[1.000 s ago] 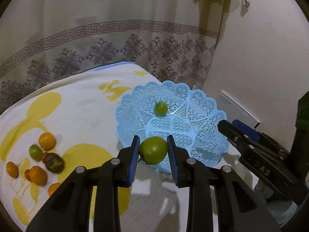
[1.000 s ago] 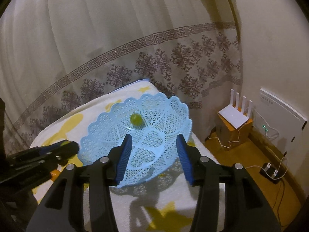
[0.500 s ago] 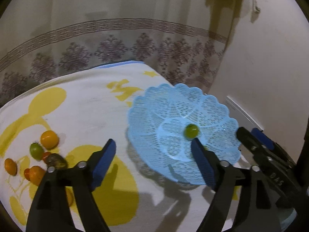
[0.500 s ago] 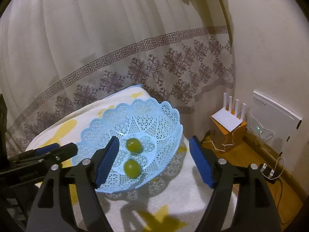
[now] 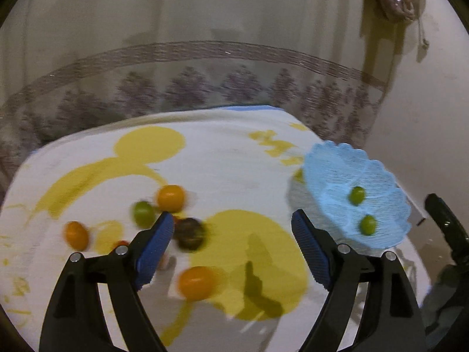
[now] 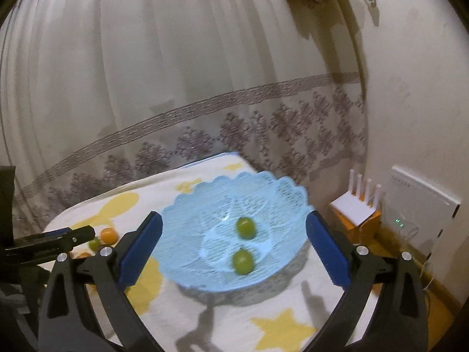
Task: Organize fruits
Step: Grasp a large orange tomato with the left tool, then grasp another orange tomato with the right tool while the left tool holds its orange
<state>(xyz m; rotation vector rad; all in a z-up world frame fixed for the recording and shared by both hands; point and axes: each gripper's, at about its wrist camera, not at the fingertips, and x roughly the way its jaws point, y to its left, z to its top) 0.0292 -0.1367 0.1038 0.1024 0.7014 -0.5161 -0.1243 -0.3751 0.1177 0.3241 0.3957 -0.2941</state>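
A light blue lattice basket [image 5: 337, 173] [image 6: 281, 190] stands on the right of the bed and holds two green fruits [image 5: 356, 195] [image 5: 368, 225], also seen in the right wrist view [image 6: 245, 227] [image 6: 242, 261]. Loose fruits lie on the blanket at left: orange ones [image 5: 171, 198] [image 5: 76, 234] [image 5: 195, 282], a green one [image 5: 143, 213] and a dark one [image 5: 190, 233]. My left gripper [image 5: 233, 249] is open and empty, above the blanket between the loose fruits and the basket. My right gripper [image 6: 233, 249] is open and empty, over the basket's near side.
The bed carries a white blanket with yellow shapes [image 5: 222, 164]. A patterned curtain [image 6: 176, 88] hangs behind it. A white router on an orange box [image 6: 356, 208] and a white wall panel [image 6: 422, 205] are at the right by the wall.
My left gripper opened and dropped its green fruit into the basket, then swung left toward the loose fruits. My right gripper opened wide and drew back a little.
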